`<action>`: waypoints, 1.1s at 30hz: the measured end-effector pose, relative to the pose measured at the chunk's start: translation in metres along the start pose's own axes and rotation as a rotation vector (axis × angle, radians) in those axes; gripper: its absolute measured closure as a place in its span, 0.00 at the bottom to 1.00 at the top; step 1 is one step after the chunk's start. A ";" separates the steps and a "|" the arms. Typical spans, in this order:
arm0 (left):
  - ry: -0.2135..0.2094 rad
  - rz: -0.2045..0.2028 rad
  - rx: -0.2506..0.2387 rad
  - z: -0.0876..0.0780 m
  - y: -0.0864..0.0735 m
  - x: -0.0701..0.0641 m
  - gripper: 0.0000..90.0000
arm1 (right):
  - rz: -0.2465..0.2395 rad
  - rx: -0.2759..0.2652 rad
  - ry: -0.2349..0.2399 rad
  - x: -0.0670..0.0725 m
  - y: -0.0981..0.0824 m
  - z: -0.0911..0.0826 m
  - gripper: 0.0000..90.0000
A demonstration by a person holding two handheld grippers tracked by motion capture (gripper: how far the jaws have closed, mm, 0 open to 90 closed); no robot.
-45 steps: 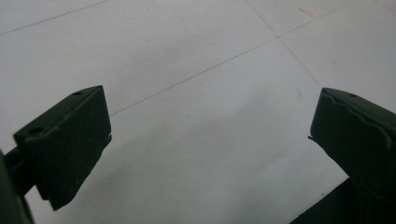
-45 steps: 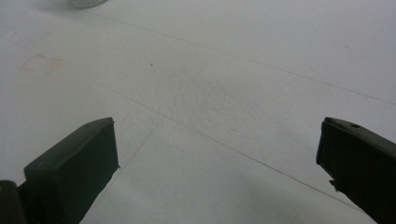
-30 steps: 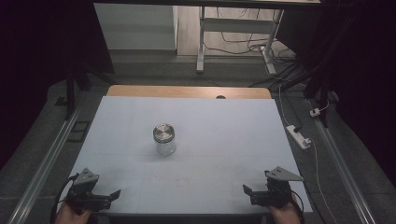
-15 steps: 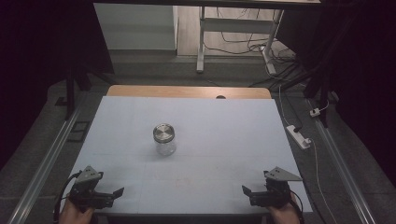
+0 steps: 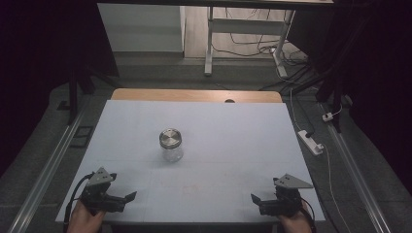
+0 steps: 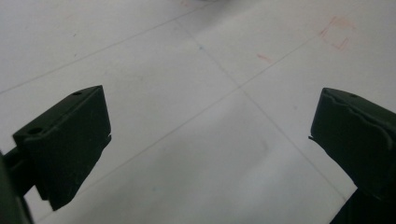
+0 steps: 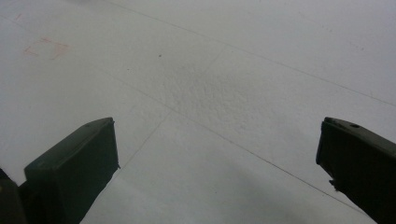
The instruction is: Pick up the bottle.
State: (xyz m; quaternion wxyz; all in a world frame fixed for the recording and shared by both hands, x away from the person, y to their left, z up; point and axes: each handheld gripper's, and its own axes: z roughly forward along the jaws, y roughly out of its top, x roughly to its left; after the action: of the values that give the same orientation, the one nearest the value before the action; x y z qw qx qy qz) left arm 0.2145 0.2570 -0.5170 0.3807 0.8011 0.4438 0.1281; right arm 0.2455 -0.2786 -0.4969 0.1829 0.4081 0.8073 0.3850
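Both grippers drifted slightly nearer; jar [image 5: 171,144] well ahead, between them; jaws wide, empty.

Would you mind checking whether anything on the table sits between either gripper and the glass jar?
Nothing visible does. The glass jar stands upright, metal lid on, alone on the white table. The left gripper and right gripper rest open at the near edge, with bare surface between each and the jar.

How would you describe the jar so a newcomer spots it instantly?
Start from the white table. Left of its middle, away from both grippers at the near edge, stands the jar. It is small, clear glass, upright, with a round silver lid, and is the lone item standing on the surface.
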 end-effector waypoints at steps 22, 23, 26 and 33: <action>-0.059 0.040 -0.054 0.033 0.034 0.008 0.00 | -0.009 0.000 0.006 0.000 0.000 0.000 0.00; -0.053 0.044 -0.056 0.037 0.037 0.008 0.00 | -0.009 0.001 0.005 0.000 0.000 0.000 0.00; -0.047 0.051 -0.057 0.041 0.041 0.008 0.00 | -0.011 0.001 0.006 0.001 0.000 0.000 0.00; -0.019 0.091 -0.031 0.054 0.058 0.009 0.00 | -0.014 0.003 0.007 0.001 0.000 0.001 0.00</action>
State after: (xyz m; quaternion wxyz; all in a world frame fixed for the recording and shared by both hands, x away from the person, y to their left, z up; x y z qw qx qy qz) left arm 0.2847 0.2187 -0.5129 0.3911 0.8156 0.4013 0.1445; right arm 0.2454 -0.2776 -0.4972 0.1823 0.4012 0.8115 0.3838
